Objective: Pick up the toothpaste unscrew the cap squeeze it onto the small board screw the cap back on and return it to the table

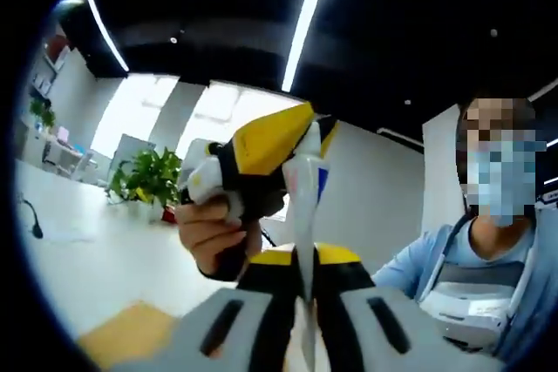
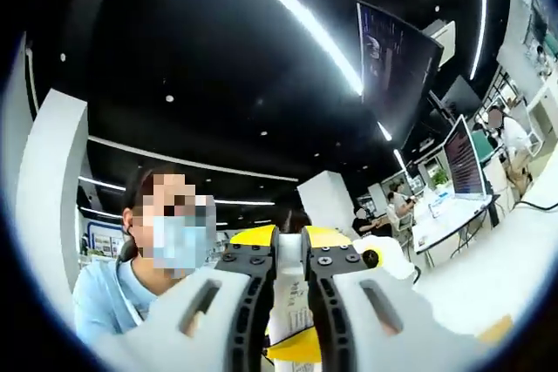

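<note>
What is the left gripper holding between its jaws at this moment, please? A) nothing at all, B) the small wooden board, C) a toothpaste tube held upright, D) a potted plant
C: in the left gripper view the left gripper has its jaws closed on the flat end of the white toothpaste tube, which rises upright to the right gripper gripping its top.

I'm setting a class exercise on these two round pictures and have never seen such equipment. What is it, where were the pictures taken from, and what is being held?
A person holds a two-jaw gripper in each hand, with a camera on each. The left gripper view looks along the left gripper, the right gripper view along the right gripper. Both are shut on one toothpaste tube. A tan board lies on the white table.
</note>
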